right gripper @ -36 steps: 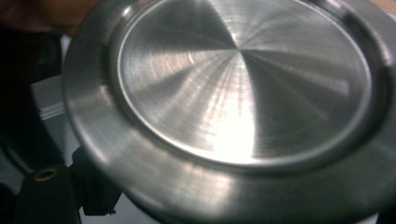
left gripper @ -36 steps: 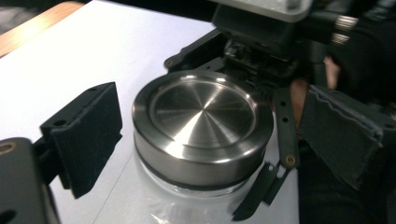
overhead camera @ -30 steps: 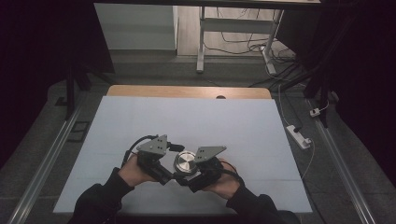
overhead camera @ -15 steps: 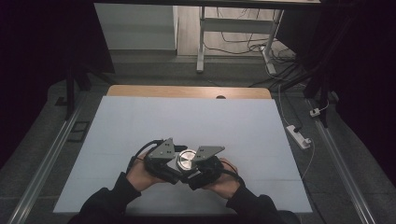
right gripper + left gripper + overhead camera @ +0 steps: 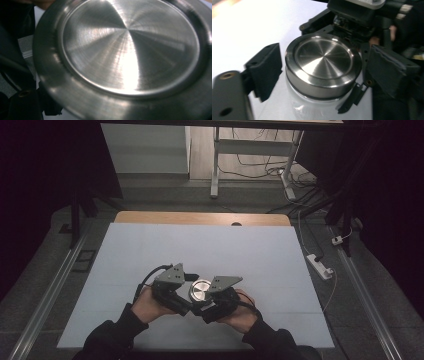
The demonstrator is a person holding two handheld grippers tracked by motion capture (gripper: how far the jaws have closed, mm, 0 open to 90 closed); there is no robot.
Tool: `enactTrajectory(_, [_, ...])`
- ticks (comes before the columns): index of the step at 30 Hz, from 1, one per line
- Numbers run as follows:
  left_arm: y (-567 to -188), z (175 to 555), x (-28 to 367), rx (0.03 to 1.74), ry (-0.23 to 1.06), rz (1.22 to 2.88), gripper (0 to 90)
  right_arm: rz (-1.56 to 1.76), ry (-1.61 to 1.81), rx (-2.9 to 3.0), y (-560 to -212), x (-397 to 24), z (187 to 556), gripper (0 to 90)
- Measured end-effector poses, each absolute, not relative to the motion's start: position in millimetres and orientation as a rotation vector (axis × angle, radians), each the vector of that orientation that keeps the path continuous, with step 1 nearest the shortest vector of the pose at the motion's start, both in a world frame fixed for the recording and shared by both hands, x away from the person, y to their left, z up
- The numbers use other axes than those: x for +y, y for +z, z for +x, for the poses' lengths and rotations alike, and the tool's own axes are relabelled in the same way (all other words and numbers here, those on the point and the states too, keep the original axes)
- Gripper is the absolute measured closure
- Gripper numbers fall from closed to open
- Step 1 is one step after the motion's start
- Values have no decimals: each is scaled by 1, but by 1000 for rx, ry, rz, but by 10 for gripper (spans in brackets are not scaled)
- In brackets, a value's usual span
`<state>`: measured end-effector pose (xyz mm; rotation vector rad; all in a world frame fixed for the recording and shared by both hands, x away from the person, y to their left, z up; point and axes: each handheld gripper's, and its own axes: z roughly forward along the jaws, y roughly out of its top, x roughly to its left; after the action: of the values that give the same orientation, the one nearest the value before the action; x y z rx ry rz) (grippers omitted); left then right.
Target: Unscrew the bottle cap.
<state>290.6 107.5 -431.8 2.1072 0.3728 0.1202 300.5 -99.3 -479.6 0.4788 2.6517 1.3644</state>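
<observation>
jar (image 5: 312, 107) between both tools; white mat (image 5: 165, 245) around.

Lighting and picture quality: dim room, bright tabletop, hot metal glare

You get the white table (image 5: 250, 250) evenly lit from above in the high view, its surroundings near black; the steel lid (image 5: 323, 58) throws streaked glare, its near rim soft in the right gripper view; the table burns out white behind the left gripper's blurred jaws, with faint shadow under them
</observation>
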Motion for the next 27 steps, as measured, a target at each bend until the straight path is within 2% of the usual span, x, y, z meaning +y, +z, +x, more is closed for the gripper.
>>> enactTrajectory(3, [-434, 296, 117, 324, 75, 2100, 102, 454, 1370, 2662, -480, -98, 300, 149])
enactTrajectory(6, [-440, 298, 124, 222, 34, 2101, 129, 393, 1413, 2697, -479, -97, 297, 149])
enactTrajectory(9, [-441, 297, 123, 202, 45, 2119, 141, 362, 1418, 2709, -479, -95, 295, 149])
enactTrajectory(11, [-440, 293, 120, 175, 62, 2121, 207, 355, 1411, 2716, -480, -94, 293, 149])
enactTrajectory(13, [-440, 292, 119, 172, 81, 2125, 208, 357, 1405, 2715, -480, -94, 294, 149])
enactTrajectory(16, [-439, 290, 116, 213, 116, 2116, 210, 382, 1407, 2693, -480, -96, 295, 149])
enactTrajectory(22, [-439, 282, 100, 374, 282, 2093, 211, 515, 1390, 2625, -478, -101, 302, 149])
enactTrajectory(27, [-437, 280, 96, 406, 327, 2081, 211, 551, 1388, 2602, -478, -103, 304, 149])
